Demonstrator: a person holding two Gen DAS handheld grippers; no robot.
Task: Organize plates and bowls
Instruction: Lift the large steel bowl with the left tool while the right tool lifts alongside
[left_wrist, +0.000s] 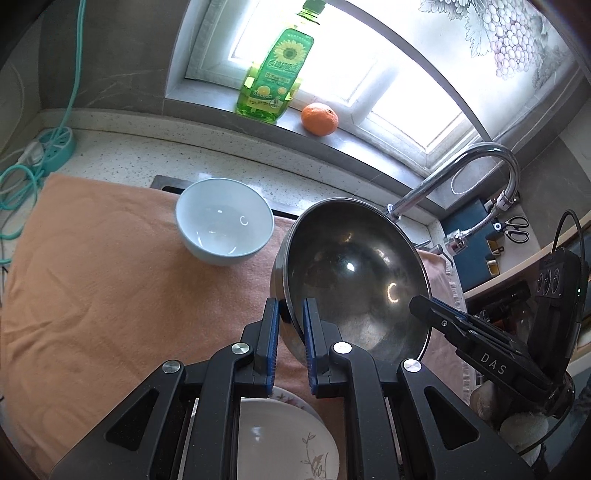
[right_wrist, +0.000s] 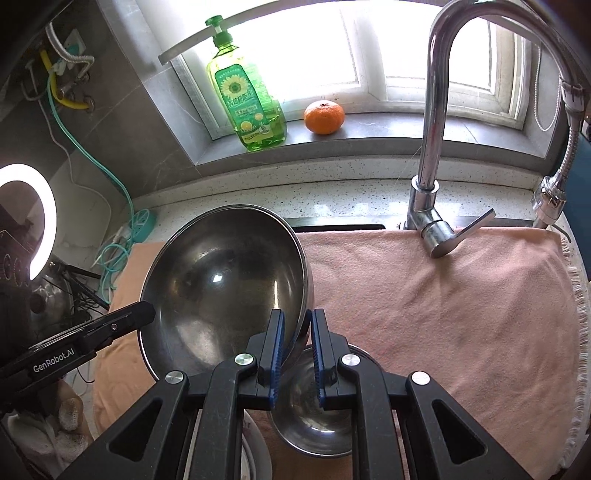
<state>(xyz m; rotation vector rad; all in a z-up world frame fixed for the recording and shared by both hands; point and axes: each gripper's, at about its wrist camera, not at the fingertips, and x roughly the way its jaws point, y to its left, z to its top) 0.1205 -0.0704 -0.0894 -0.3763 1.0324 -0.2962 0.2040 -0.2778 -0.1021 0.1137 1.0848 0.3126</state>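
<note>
A large steel bowl (left_wrist: 354, 273) is held tilted above the orange towel (left_wrist: 92, 280). My left gripper (left_wrist: 290, 321) is shut on its near-left rim. My right gripper (right_wrist: 297, 332) is shut on the same steel bowl (right_wrist: 221, 284) at its right rim. A light blue bowl (left_wrist: 224, 221) stands on the towel, behind and left of the steel bowl. A white floral plate (left_wrist: 280, 435) lies under my left gripper. A smaller steel bowl (right_wrist: 306, 417) sits on the pink towel (right_wrist: 461, 295) under my right gripper.
A chrome faucet (right_wrist: 436, 110) rises at the back right. A green soap bottle (right_wrist: 251, 99) and an orange (right_wrist: 324, 116) stand on the windowsill. A teal power strip and cables (left_wrist: 48, 151) lie at the left. A ring light (right_wrist: 29, 218) glows at far left.
</note>
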